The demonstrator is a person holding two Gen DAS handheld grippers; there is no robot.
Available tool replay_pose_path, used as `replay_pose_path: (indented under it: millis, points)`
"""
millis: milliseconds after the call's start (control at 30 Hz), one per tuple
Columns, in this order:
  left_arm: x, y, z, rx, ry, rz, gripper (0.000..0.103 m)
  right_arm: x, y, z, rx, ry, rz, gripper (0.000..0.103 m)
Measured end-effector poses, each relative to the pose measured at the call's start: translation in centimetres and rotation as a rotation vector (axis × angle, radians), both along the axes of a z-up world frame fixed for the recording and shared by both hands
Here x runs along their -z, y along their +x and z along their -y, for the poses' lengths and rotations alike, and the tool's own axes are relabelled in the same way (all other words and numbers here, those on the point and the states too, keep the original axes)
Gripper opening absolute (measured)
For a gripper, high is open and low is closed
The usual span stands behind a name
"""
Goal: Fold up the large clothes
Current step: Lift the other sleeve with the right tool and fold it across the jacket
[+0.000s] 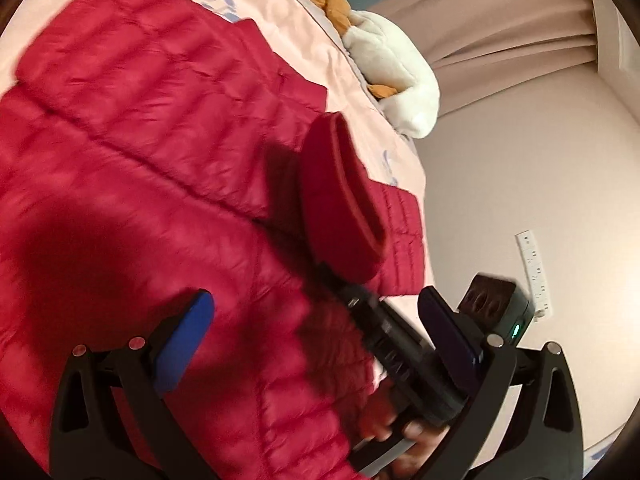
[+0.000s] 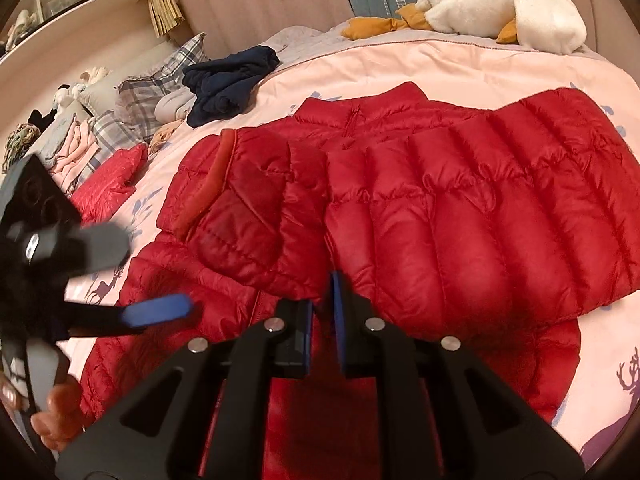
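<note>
Right wrist view: my right tool point(image 2: 322, 320) is almost closed, holding nothing, above the red jacket point(image 2: 460, 208) on the bed point(image 2: 460, 68); my left tool point(image 1: 316, 320) gapes wide, empty.

Jacket point(image 2: 420, 208) lies spread on the bed point(image 2: 500, 68), centre of the right wrist view, one sleeve point(image 2: 240, 200) folded across it at 9 o'clock. Plush goose point(image 2: 500, 12) at 1 o'clock on the bed's far edge; clothes heap point(image 2: 228, 80) at 11 o'clock; pillows point(image 2: 140, 92) at 10 o'clock, left of the heap.
</note>
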State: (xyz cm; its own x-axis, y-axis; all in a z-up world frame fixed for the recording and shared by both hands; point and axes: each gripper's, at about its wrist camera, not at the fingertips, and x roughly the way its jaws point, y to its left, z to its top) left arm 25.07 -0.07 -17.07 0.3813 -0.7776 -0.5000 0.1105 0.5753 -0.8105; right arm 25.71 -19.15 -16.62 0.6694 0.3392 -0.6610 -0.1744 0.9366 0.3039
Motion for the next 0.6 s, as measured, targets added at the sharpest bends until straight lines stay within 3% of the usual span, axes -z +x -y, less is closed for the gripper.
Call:
replay_pose_path:
  millis: [100, 200, 367, 433, 500, 600]
  points:
    - [0.3, 1.4, 0.9, -0.014, -0.025, -0.034, 0.102, 0.0, 0.0, 0.0, -0.005, -0.002, 0.000, 0.012]
    - [0.6, 2.5, 1.5, -0.067, 0.009, -0.053, 0.099, 0.0, -0.1, 0.0, -0.011, -0.007, 0.005, 0.013]
    - [0.3, 3.5, 2.7, -0.070, 0.054, -0.039, 0.065, 0.1, -0.1, -0.1, -0.018, -0.013, 0.008, 0.015]
    - [0.1, 3.8, 3.2, -0.057, 0.074, -0.032, 0.036, 0.1, -0.1, -0.1, -0.019, -0.015, 0.009, 0.015]
    - [0.0, 4.0, 3.4, -0.054, 0.089, -0.030, 0.024, 0.0, -0.3, -0.1, -0.019, -0.017, 0.015, 0.017]
    - [-0.4, 3.9, 3.5, -0.055, 0.114, -0.008, 0.019, -0.3, -0.7, -0.1, -0.018, -0.019, 0.021, 0.025]
